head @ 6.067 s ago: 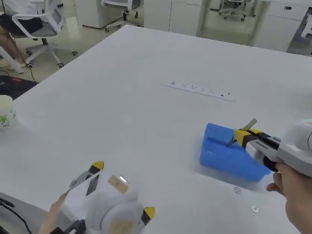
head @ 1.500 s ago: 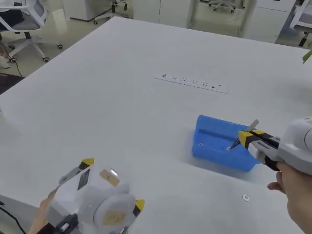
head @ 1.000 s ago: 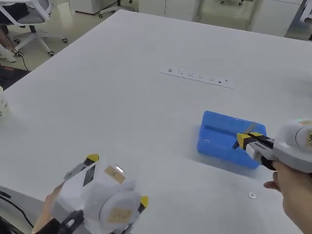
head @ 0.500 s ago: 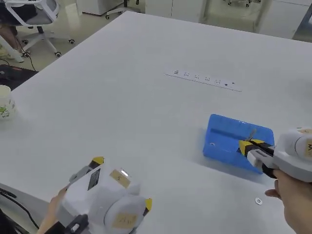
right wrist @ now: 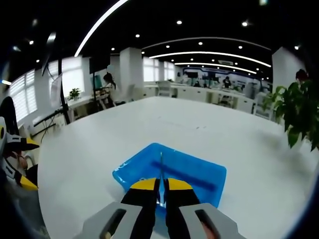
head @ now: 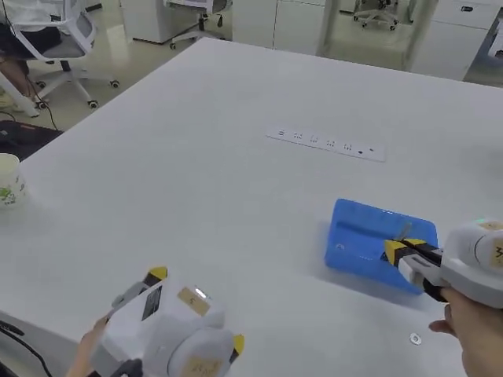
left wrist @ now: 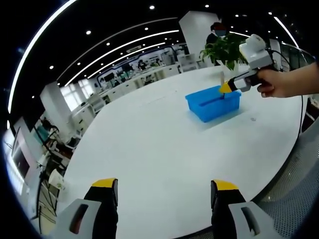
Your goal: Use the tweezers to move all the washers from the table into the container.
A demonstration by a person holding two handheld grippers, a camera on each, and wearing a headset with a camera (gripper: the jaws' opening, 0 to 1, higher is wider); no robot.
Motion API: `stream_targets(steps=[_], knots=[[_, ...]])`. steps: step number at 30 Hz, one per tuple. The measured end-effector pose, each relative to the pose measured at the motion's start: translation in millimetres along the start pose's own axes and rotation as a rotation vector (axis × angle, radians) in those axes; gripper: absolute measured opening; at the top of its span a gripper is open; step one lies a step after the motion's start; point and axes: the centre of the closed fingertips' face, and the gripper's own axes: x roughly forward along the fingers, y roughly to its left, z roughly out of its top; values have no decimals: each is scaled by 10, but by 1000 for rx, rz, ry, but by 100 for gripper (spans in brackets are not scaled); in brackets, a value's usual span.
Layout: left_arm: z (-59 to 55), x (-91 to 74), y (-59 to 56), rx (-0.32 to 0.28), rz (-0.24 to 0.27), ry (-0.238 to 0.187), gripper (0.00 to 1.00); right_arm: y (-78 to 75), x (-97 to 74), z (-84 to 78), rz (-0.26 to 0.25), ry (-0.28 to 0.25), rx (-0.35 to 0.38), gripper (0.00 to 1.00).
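Note:
A blue container point(head: 369, 236) stands on the white table point(head: 196, 157) at the right. My right gripper point(head: 398, 252) hovers at its near right edge, shut on thin metal tweezers point(head: 403, 230) that point over the tray. In the right gripper view the tweezers point(right wrist: 161, 172) stick out from my right gripper point(right wrist: 162, 185) above the container point(right wrist: 189, 169). One small washer point(head: 415, 339) lies on the table near the hand. My left gripper point(head: 196, 308) is open and holds nothing at the near left. Seen from my left gripper point(left wrist: 164, 186), the container point(left wrist: 213, 102) is far off.
A flush socket strip point(head: 326, 145) runs across the table beyond the container. A paper cup point(head: 8, 181) stands at the far left edge. Office chairs point(head: 55, 39) are on the floor past the table. A potted plant point(right wrist: 294, 109) is at the right.
Two washers lay in front of the container six seconds ago; one shows now. The right gripper has drawn the tweezers back from inside the container toward its near right edge. The left gripper stays put.

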Motion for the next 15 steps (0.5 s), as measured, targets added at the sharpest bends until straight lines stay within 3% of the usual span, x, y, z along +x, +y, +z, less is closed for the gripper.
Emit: stream_targets(steps=[7,10,15], knots=[[6,-7,11,0,4,-3,77,-45,-128,151,-14,-52,20,2],[6,-8,11,3,4,-2,77,-24,-216,202,-24,-68,-6,2],[6,-10,14,2,5,-1,77,-14,-332,206,-26,-81,1,2]])
